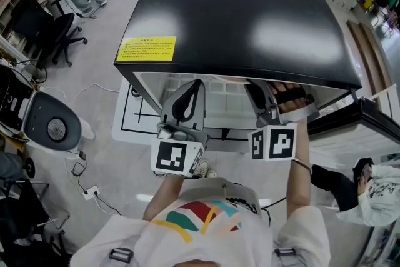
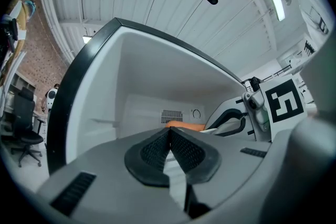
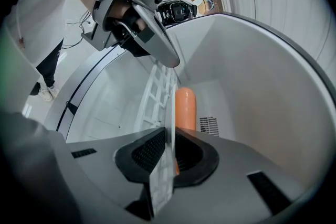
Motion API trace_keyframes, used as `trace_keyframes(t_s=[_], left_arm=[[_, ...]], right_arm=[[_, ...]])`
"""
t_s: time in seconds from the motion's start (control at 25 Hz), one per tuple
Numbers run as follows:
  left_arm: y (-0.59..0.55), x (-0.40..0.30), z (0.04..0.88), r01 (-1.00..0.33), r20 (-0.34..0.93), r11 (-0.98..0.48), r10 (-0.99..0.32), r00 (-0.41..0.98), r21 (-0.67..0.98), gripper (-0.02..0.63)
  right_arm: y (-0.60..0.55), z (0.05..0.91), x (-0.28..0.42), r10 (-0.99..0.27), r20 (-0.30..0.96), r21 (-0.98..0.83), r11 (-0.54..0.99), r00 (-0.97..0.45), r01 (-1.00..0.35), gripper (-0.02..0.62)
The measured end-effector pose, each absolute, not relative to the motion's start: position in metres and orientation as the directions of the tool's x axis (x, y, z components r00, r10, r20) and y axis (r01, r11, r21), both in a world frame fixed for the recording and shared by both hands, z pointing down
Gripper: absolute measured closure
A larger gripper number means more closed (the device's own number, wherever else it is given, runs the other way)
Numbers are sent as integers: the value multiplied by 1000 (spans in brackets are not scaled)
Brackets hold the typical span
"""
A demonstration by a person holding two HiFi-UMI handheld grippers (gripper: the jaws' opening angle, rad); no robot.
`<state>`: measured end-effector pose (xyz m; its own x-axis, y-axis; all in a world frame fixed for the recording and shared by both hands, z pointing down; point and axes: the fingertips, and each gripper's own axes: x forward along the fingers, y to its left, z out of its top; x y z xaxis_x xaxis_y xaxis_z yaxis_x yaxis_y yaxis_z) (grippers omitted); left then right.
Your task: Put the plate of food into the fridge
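The black fridge stands open in front of me, and both grippers reach into its white inside. My right gripper is shut on the thin rim of the plate, seen edge-on between the pads. An orange piece of food lies on the plate, also visible as orange food from the other side. My left gripper is shut with nothing between its pads, just left of the plate. In the head view the left gripper and right gripper have their tips under the fridge top, which hides the plate.
The fridge door stands open to the right. A white wire shelf and a rear vent are inside. An office chair and a round white device stand on the floor to the left; a person is at the lower right.
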<state>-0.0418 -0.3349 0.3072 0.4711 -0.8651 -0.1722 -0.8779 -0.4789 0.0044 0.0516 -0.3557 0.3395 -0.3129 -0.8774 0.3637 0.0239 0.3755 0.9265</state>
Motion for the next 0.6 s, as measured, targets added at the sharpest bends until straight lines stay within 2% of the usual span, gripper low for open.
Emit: trace_keyframes(t_s=[0.24, 0.6], left_arm=[[-337, -45, 309, -879, -171, -477, -867, 468, 11, 598], [-337, -47, 307, -881, -186, -473, -867, 463, 12, 598]], right_arm=[[-362, 337, 52, -874, 379, 917, 399, -306, -6, 554], [-364, 325, 53, -807, 477, 825, 548, -349, -141, 554]])
